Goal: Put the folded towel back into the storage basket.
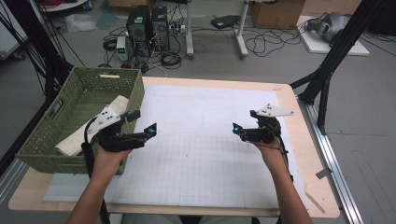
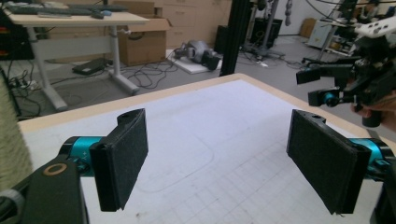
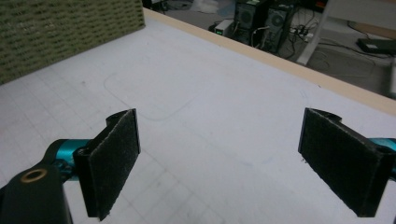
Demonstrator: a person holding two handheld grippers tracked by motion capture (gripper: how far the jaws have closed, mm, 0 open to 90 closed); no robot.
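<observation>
pale folded cloth (image 1: 100,125) partly hidden behind left tongs (image 1: 141,124), green basket (image 2: 10,140) cut off by frame edge

My high cam looks fwd and down over the whole table (image 1: 299,154), while each gripper cam sits low and close, facing across the white grid mat (image 1: 210,140) (shared by all three), w/ the right one facing the green basket (image 3: 70,32).
</observation>
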